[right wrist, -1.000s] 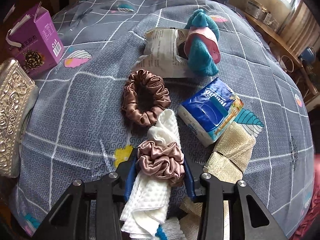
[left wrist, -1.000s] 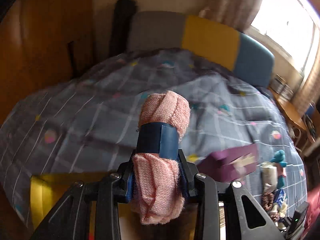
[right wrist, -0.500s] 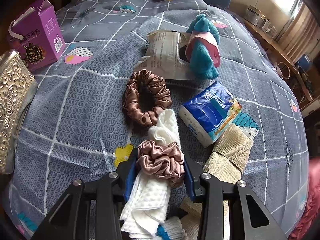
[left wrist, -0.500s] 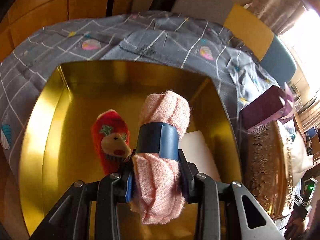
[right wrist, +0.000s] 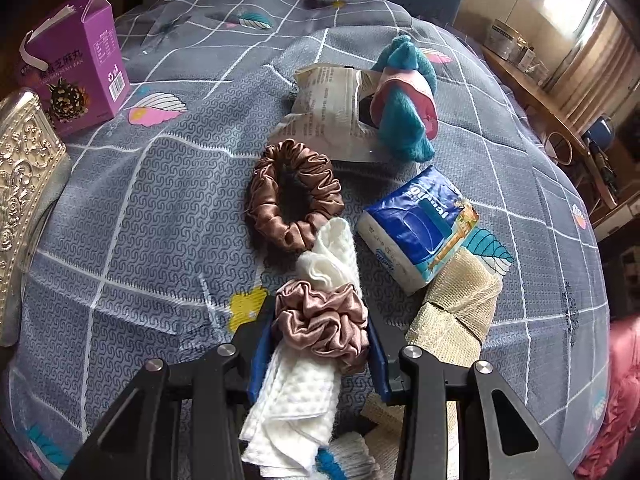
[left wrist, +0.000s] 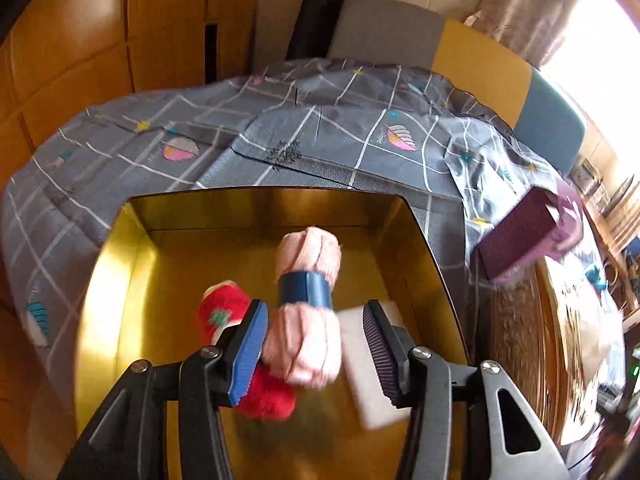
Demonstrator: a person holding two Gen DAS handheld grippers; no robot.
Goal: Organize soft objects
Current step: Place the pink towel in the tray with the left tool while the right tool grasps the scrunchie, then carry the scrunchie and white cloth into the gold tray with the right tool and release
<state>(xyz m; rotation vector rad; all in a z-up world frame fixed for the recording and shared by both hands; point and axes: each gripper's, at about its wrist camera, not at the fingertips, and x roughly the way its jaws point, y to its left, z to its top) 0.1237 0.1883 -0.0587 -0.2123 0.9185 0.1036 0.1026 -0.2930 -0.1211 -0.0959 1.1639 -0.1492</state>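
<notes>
A bed covered by a grey checked quilt [left wrist: 320, 152] is seen in the left wrist view, with wooden panelling behind it and a grey, yellow and blue headboard [left wrist: 460, 56] at the far side. A gold box [left wrist: 120, 280] lies open on the quilt directly under the left gripper [left wrist: 316, 344]. The jaws of that gripper are spread apart, and the pink rolled cloth [left wrist: 308, 320], bound by a blue band, is seen between them; a gap is visible on its right side, while contact with the left pad cannot be told. A red plush toy [left wrist: 224, 312] is seen inside the box behind the left finger, and a white pad [left wrist: 360, 360] behind the right finger. A purple carton [left wrist: 524, 236] lies to the right, beyond the box.

In the right wrist view the same quilt fills the frame. The right gripper [right wrist: 320, 344] is closed on a white waffle cloth [right wrist: 304, 396] wrapped by a pink scrunchie [right wrist: 320, 324]. Just ahead of the fingertips a brown scrunchie [right wrist: 296, 196] lies touching the cloth's far end. To the right, a blue tissue pack [right wrist: 416, 228] and a beige bandage roll [right wrist: 456, 312] are seen; further ahead, a teal plush [right wrist: 404, 116] rests on a paper packet [right wrist: 328, 108].
</notes>
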